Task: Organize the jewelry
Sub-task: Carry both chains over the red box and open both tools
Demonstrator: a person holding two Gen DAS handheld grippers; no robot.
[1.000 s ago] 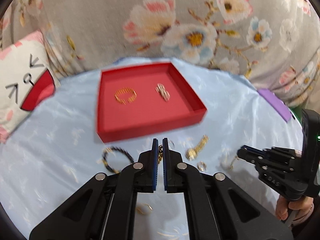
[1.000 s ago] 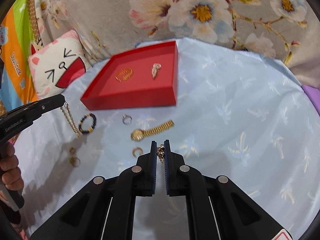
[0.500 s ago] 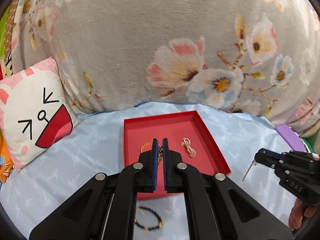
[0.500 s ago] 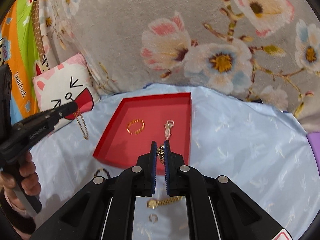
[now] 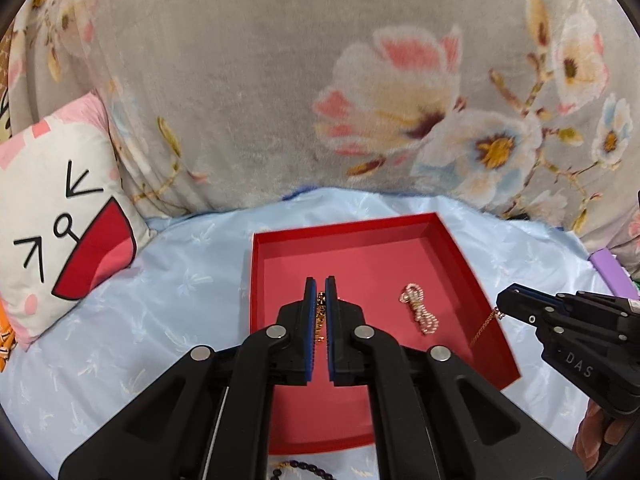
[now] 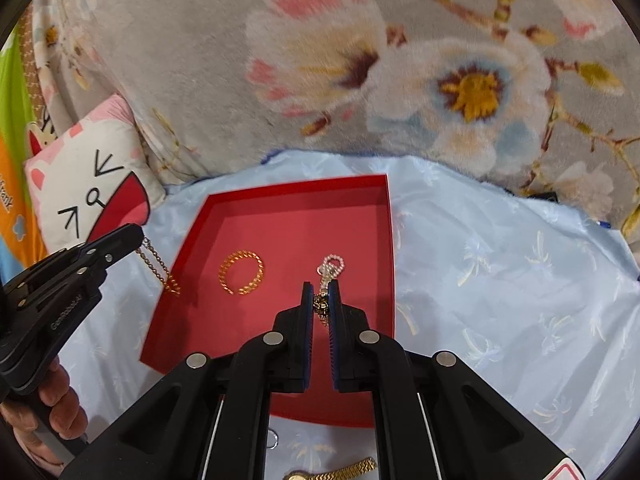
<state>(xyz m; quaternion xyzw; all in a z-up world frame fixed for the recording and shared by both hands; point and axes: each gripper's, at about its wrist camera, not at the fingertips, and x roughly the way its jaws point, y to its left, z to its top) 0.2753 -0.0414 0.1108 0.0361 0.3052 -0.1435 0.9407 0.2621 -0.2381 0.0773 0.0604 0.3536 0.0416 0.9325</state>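
A red tray (image 5: 496, 322) (image 6: 184, 292) lies on the pale blue cloth. In it are a gold open bracelet (image 6: 241, 271) and a pearly bead bracelet (image 5: 419, 309) (image 6: 330, 265). My left gripper (image 5: 320, 286) is shut on a gold chain (image 5: 320, 314) (image 6: 158, 266) and holds it above the tray's left edge. My right gripper (image 6: 321, 290) is shut on a thin gold chain (image 6: 321, 305) (image 5: 485, 325) and holds it above the tray's right side.
A gold watch (image 6: 332, 471), a silver ring (image 6: 272, 438) and a dark bead bracelet (image 5: 298, 468) lie on the cloth in front of the tray. A cat-face pillow (image 5: 60, 216) is at the left. A floral blanket (image 5: 320, 80) rises behind. A purple object (image 5: 610, 276) is at the right.
Both grippers have risen from the cloth and moved forward over the tray, each carrying its chain. The tray now sits closer beneath them.
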